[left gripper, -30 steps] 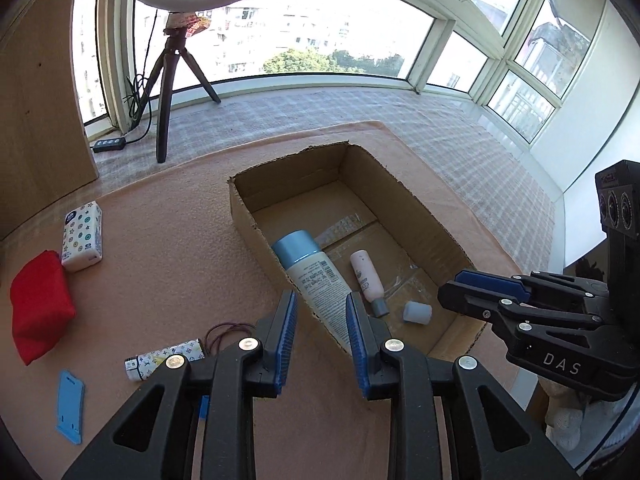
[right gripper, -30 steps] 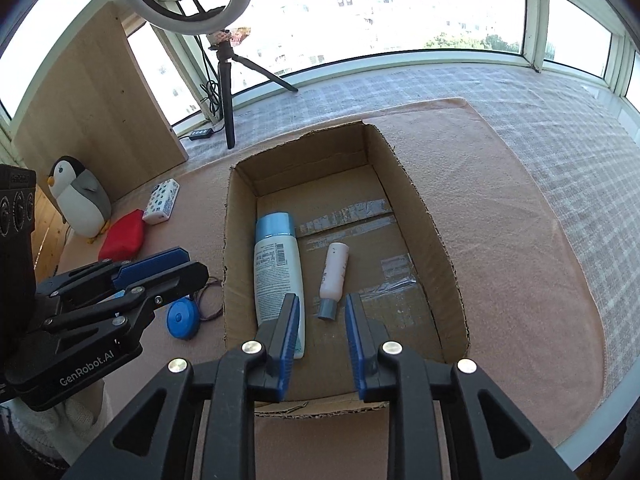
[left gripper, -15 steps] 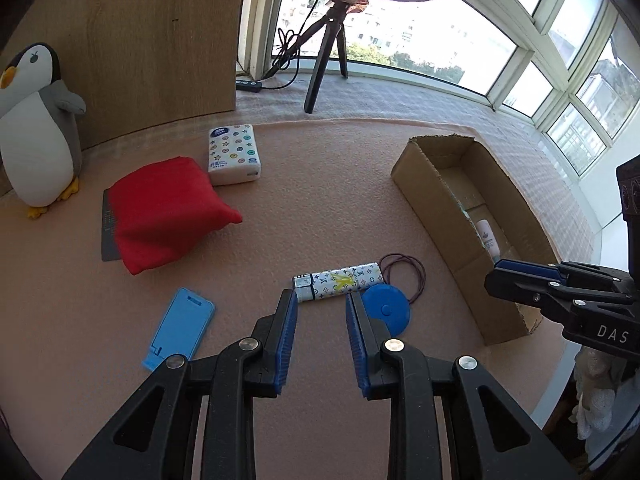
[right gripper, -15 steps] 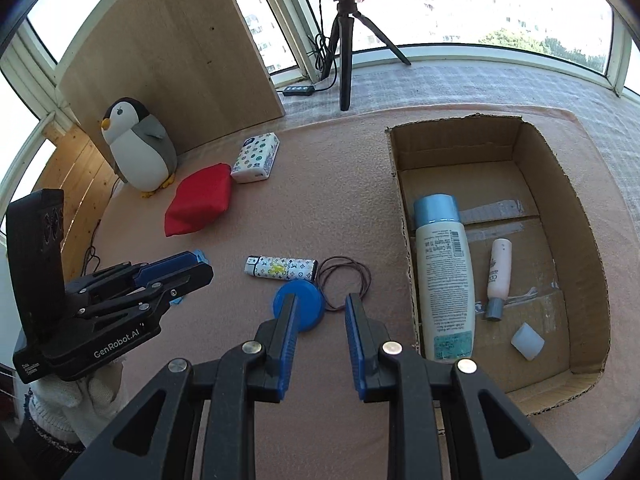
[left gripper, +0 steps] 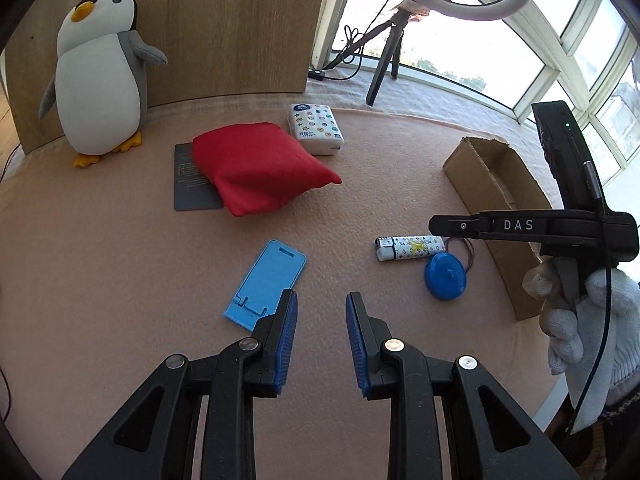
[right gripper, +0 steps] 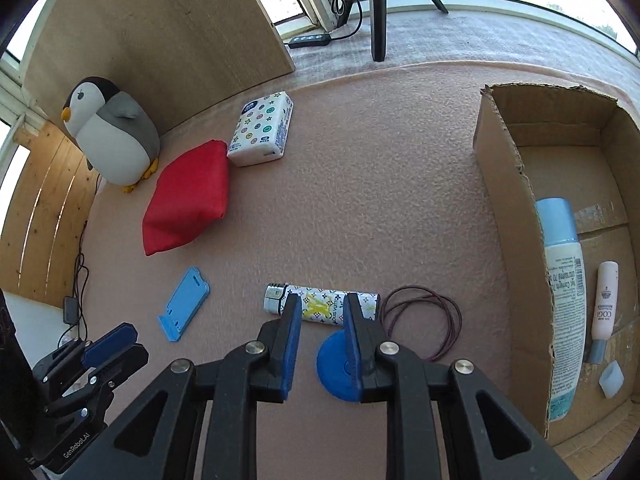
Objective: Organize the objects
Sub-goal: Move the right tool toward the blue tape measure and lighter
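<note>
Right wrist view: the right gripper (right gripper: 318,308) hangs with its jaws a little apart and nothing between them, just above the patterned lighter (right gripper: 320,305) and the blue round tape measure (right gripper: 338,368) on the pink mat (right gripper: 360,184). Left wrist view: the left gripper (left gripper: 321,304) is likewise slightly parted and empty, its tip beside the blue phone stand (left gripper: 266,282). Farther off lie a red pouch (left gripper: 256,172), a tissue pack (left gripper: 316,128) and a penguin toy (left gripper: 100,76). The cardboard box (right gripper: 500,184) at right holds bottles.
</note>
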`<state>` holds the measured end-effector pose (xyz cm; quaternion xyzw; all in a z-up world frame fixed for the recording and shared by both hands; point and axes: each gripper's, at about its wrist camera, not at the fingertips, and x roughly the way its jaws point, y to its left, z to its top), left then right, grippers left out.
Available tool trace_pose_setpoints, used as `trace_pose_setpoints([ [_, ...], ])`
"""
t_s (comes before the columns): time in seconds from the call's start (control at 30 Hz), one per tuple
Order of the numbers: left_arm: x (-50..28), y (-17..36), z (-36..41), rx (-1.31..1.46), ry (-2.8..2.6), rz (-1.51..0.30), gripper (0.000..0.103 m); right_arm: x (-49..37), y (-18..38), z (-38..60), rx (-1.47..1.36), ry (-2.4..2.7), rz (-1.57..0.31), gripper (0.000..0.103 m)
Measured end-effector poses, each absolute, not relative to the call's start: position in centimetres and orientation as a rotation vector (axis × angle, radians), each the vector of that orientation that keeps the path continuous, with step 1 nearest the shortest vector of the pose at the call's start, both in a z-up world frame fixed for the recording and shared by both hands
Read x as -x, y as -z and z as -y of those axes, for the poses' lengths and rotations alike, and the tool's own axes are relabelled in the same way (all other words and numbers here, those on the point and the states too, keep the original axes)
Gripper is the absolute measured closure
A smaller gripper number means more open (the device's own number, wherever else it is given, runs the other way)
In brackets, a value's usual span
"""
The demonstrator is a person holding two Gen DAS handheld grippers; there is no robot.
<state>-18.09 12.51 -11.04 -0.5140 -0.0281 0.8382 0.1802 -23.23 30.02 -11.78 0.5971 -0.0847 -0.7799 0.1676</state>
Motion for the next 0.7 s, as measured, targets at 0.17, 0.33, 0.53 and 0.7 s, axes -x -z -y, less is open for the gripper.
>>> trace_pose_setpoints([
  [0.17, 17.7, 11.0, -10.7, 1.459, -2.382, 0.102, 0.076, 25.3, 13.7, -29.0, -1.770, 2.207, 0.213, 0.086],
  [0.33, 17.8, 11.3, -9.3, 1.475, -2.396, 0.127, 0.076, 25.8, 14.7, -28.6, -1.813, 2.189, 0.192, 0.086],
  [0.53, 18.2, 11.5, -9.0, 1.480, -2.391, 0.144, 0.076, 24.6, 15.2, -27.8, -1.826, 2.143, 0.190, 0.086],
  [0.7, 18.3, 11.7, -9.4, 1.474, -2.378, 0.141, 0.076, 22.8, 15.3, -26.7, -1.824, 2.106, 0.190, 0.086],
])
